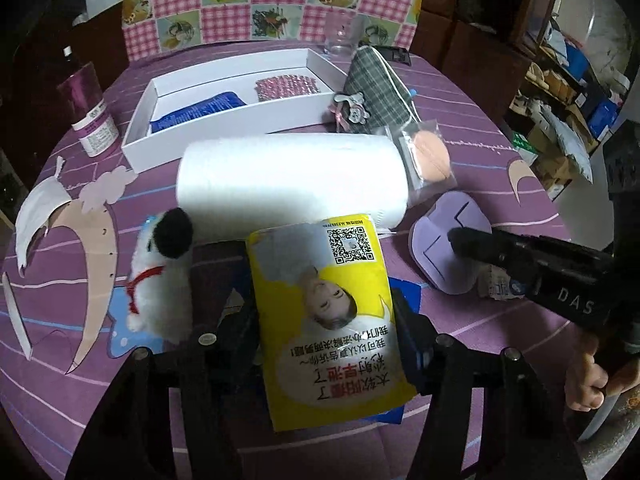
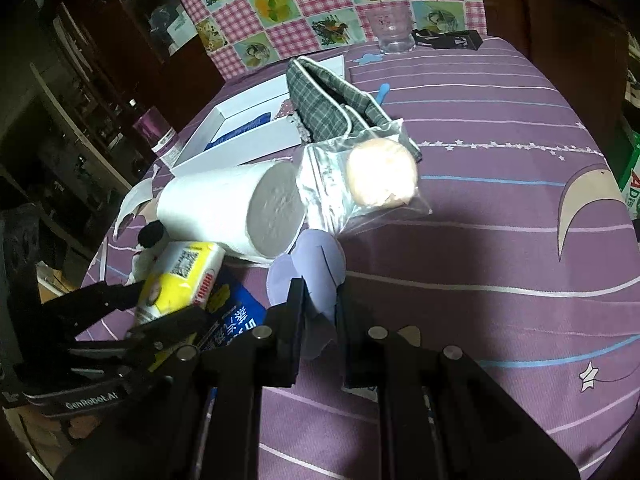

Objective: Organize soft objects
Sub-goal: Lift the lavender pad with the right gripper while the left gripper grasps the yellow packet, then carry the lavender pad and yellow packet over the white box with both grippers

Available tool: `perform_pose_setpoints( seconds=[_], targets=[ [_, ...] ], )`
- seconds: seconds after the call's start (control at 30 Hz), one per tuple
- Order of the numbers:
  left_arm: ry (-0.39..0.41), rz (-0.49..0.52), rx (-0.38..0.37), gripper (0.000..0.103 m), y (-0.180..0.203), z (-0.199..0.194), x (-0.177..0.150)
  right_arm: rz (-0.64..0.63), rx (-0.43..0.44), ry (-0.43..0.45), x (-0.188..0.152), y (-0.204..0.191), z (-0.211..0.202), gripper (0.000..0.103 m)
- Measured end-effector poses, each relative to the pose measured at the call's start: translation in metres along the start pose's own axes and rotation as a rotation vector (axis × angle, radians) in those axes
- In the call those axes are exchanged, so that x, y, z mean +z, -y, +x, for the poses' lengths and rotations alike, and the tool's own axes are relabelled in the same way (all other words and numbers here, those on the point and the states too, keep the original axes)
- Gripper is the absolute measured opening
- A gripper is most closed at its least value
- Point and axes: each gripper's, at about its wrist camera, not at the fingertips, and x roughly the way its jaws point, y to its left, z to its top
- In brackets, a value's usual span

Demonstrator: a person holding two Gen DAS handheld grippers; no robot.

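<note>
Pinching the yellow tissue pack, the left hand-held gripper is kept low, presumably for carrying to the white box ahead. The lilac pad is clamped by the right hand-held gripper, just right.

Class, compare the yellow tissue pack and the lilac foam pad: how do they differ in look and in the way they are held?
The yellow tissue pack is printed with a face, text and a QR code; the lilac foam pad is plain with thin line marks. The pack is a thick block; the pad is a thin, rounded sheet. The pack sits between the left tongs; the pad sits between the right tongs. Both are gripped, over the purple tablecloth.
</note>
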Motion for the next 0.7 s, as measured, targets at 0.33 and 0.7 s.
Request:
perform_pose_setpoints(
  seconds=[0.33, 0.7],
  targets=[
    [0.059, -0.03, 0.019, 0.06, -0.011, -0.02, -0.006, -0.027, -0.001, 0.014, -0.002, -0.007, -0.002, 0.016],
    [0.096, -0.039, 0.036, 0.06, -0.02, -0.04, 0.006, -0.014, -0.029, 0.061, 0.014, -0.011, -0.02, 0.016]
  ],
)
